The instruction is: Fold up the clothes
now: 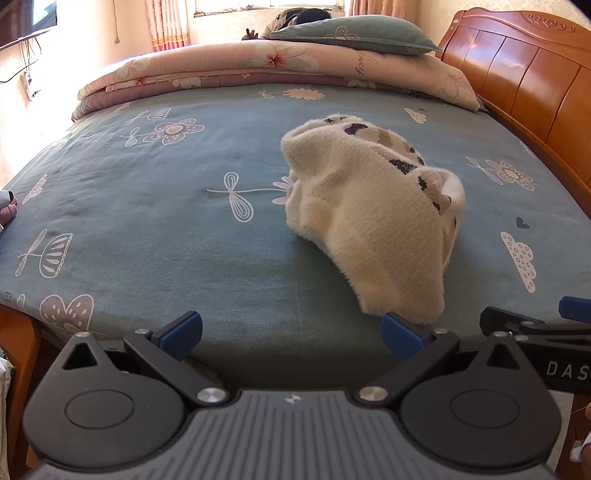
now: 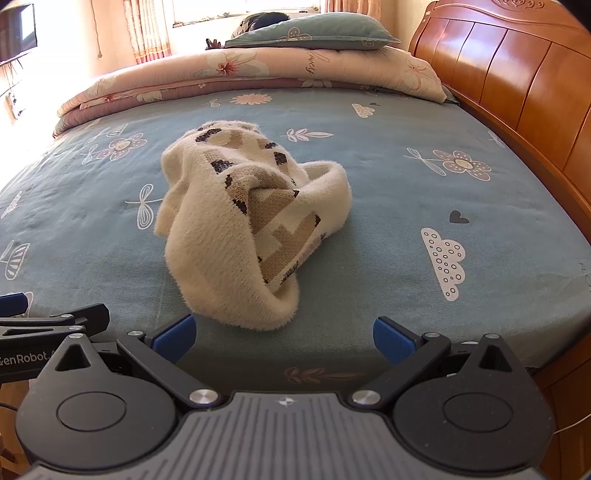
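Observation:
A cream fuzzy knit garment point(image 1: 365, 206) with tan and dark patches lies crumpled in a heap on the blue-grey flowered bed sheet point(image 1: 166, 221). In the right wrist view the same garment point(image 2: 236, 229) sits just beyond the fingers, its patterned inside showing. My left gripper point(image 1: 291, 338) is open at the bed's near edge, its right blue pad almost at the garment's near tip. My right gripper point(image 2: 282, 339) is open too, with the garment's near end just ahead between the pads. Nothing is held by either one.
A folded pink floral quilt point(image 1: 258, 70) with a grey-green pillow point(image 1: 354, 33) on top lies across the far end of the bed. A wooden headboard point(image 1: 524, 74) runs along the right side. A person's dark hair shows behind the pillow.

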A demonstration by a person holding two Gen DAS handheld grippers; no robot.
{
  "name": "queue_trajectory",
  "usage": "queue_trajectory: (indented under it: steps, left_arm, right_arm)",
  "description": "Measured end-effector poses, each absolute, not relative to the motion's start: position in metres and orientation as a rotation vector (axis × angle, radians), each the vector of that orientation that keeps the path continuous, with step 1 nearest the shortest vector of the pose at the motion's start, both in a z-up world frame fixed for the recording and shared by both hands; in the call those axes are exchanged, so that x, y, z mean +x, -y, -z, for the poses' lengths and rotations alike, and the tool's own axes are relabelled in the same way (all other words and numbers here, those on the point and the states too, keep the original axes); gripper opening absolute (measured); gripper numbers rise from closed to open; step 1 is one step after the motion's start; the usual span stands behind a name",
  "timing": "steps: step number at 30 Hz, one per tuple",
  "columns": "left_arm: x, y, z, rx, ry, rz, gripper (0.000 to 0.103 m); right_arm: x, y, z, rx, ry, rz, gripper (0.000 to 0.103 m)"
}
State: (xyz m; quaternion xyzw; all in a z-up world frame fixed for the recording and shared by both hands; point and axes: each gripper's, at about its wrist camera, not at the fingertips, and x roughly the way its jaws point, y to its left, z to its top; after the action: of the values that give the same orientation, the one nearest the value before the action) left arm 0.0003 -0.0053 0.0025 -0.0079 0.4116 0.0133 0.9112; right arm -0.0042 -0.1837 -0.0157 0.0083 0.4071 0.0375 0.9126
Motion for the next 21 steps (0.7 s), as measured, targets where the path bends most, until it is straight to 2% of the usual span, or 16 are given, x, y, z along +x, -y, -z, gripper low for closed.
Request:
queue_trajectory:
  steps: [21]
  left_arm:
    - [0.0021, 0.0065, -0.0007, -0.017, -0.856, -0.032, 0.103]
  right_arm:
    - [-0.0037, 0.1852, 0.0154, 0.022, -0.838, -0.074, 0.103]
